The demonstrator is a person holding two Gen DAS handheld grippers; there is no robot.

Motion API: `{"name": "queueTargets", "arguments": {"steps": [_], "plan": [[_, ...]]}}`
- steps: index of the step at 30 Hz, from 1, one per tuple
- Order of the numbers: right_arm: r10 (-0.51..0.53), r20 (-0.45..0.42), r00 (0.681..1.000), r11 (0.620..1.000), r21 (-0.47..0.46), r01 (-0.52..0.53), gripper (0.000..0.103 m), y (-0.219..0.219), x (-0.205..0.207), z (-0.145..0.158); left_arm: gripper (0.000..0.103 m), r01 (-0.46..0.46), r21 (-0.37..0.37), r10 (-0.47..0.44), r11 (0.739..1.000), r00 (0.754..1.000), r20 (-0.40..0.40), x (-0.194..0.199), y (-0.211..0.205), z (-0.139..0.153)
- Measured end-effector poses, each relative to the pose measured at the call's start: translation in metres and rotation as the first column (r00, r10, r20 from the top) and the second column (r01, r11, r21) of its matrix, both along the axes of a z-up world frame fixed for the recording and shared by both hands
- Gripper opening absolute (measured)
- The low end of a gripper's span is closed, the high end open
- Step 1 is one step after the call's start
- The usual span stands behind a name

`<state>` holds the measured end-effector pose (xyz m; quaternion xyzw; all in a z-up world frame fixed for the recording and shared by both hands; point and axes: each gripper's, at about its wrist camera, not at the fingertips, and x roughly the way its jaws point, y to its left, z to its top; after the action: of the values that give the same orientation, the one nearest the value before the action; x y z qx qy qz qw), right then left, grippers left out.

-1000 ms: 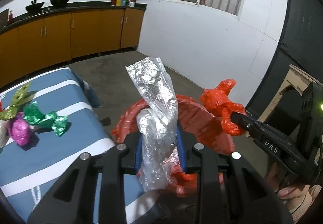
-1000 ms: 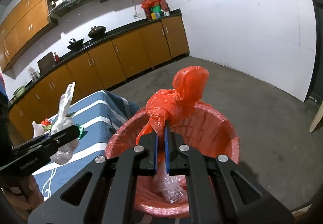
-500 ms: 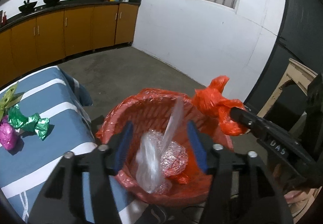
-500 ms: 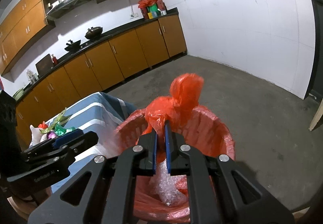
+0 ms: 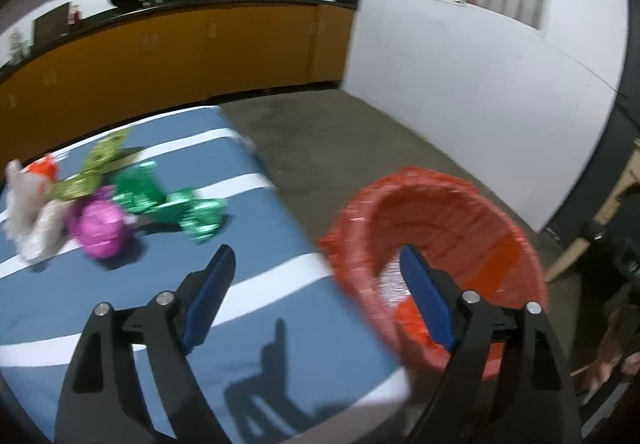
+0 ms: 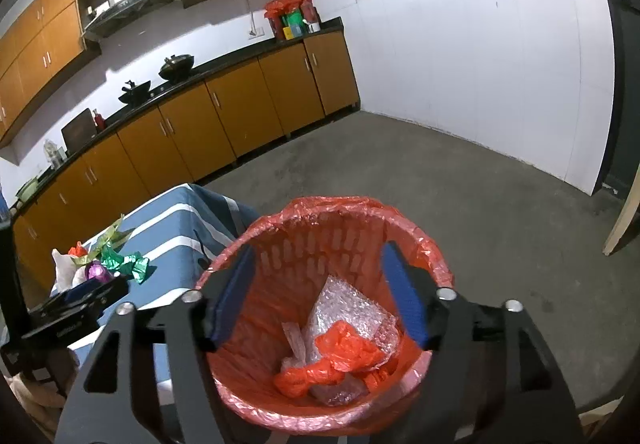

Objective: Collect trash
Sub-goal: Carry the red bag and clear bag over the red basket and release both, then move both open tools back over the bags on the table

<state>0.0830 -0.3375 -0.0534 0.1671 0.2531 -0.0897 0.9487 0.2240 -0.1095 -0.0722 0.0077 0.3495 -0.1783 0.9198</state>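
Note:
A red bin with a red liner [image 6: 400, 219] [image 5: 472, 203] stands on the floor by the table's corner. Inside it lie a crumpled red bag [image 6: 340, 356] and clear bubble wrap [image 6: 344, 312]. My right gripper [image 6: 316, 296] is open and empty just above the bin. My left gripper [image 5: 316, 292] is open and empty over the table's corner, beside the bin. On the blue striped tablecloth [image 5: 280, 324] lie a green foil wrapper [image 5: 168, 203], a pink foil ball [image 5: 102, 230], a yellow-green wrapper [image 5: 96, 167] and white crumpled plastic [image 5: 28, 215].
Orange kitchen cabinets [image 6: 240, 111] run along the back wall under a dark counter with woks. Grey concrete floor [image 6: 460, 179] lies beyond the bin. A wooden frame [image 5: 624, 187] leans at the right. The left gripper also shows in the right wrist view [image 6: 80, 308].
My right gripper has opened and the red bag has dropped into the bin. My left gripper, which let the silver plastic fall in, has swung left toward the table.

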Motion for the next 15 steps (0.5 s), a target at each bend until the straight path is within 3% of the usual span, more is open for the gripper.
{"name": "queueTargets", "arguments": {"steps": [4,8,15], "plan": [[0.015,0.002,1.0,0.999,-0.028,-0.015,0.081,0.014,0.007,0.005,0.093,-0.097,0.052,0.096,0.994,0.995,0.012,-0.002,0.042,-0.001],[0.057,0.001,0.998,0.998,-0.037,-0.057,0.085,0.032,0.019,0.01,0.096,-0.191,0.085,0.19,0.978,0.982,0.022,-0.001,0.091,-0.001],[0.162,0.005,0.987,0.986,-0.028,-0.162,0.085,0.079,0.051,0.018,0.096,-0.388,0.068,0.389,0.919,0.921,0.008,0.002,0.186,-0.003]]}}
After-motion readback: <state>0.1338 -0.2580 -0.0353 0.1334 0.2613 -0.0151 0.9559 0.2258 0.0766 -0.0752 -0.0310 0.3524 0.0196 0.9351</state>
